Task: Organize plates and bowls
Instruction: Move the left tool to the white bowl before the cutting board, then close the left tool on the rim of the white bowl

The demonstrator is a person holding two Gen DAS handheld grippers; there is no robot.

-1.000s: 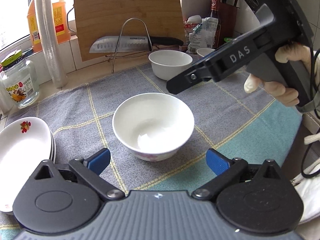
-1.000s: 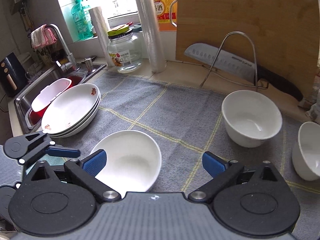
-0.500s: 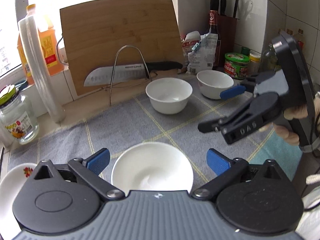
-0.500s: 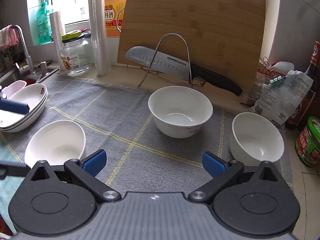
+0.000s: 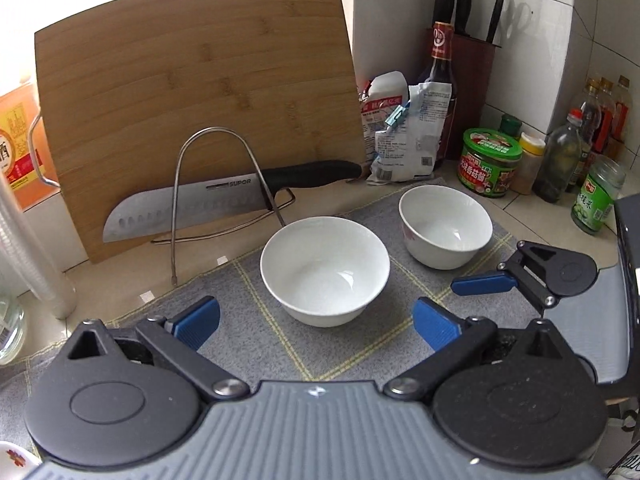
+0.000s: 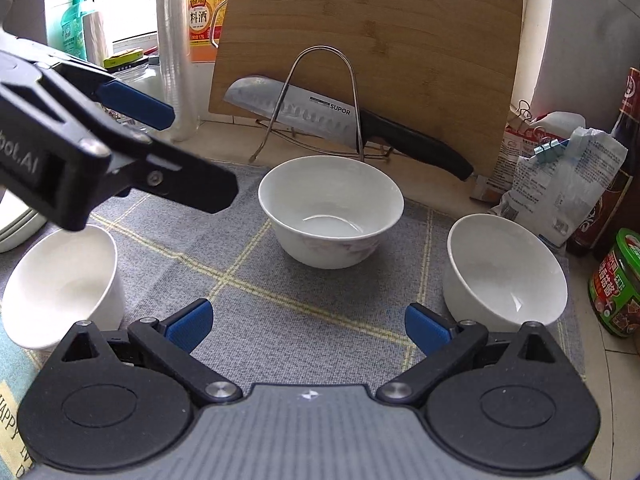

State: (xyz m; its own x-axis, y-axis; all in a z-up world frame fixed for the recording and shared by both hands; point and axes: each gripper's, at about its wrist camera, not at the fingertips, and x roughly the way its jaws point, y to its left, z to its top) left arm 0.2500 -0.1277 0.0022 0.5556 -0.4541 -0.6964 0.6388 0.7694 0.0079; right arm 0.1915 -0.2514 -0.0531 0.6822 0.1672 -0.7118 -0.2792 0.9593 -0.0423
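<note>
Three white bowls stand on a grey checked cloth (image 6: 280, 288). The middle bowl (image 5: 324, 268) (image 6: 330, 212) sits just ahead of my left gripper (image 5: 316, 324), which is open and empty, its fingers level with the bowl's near side. The right bowl (image 5: 446, 226) (image 6: 506, 276) stands near the jars. The left bowl (image 6: 60, 280) shows only in the right wrist view. My right gripper (image 6: 308, 328) is open and empty, short of the middle and right bowls. A plate rim (image 5: 12, 452) peeks in at the bottom left.
A bamboo cutting board (image 5: 192, 100) leans at the back, with a knife (image 5: 224, 200) on a wire rack (image 5: 216, 184) before it. Snack bags (image 5: 404, 132), a dark bottle (image 5: 440, 80), jars (image 5: 490, 160) and a knife block crowd the right corner.
Both grippers have moved away from the plates and the left bowl toward the back bowls. The left bowl has dropped out of the left wrist view. Both stay open.
</note>
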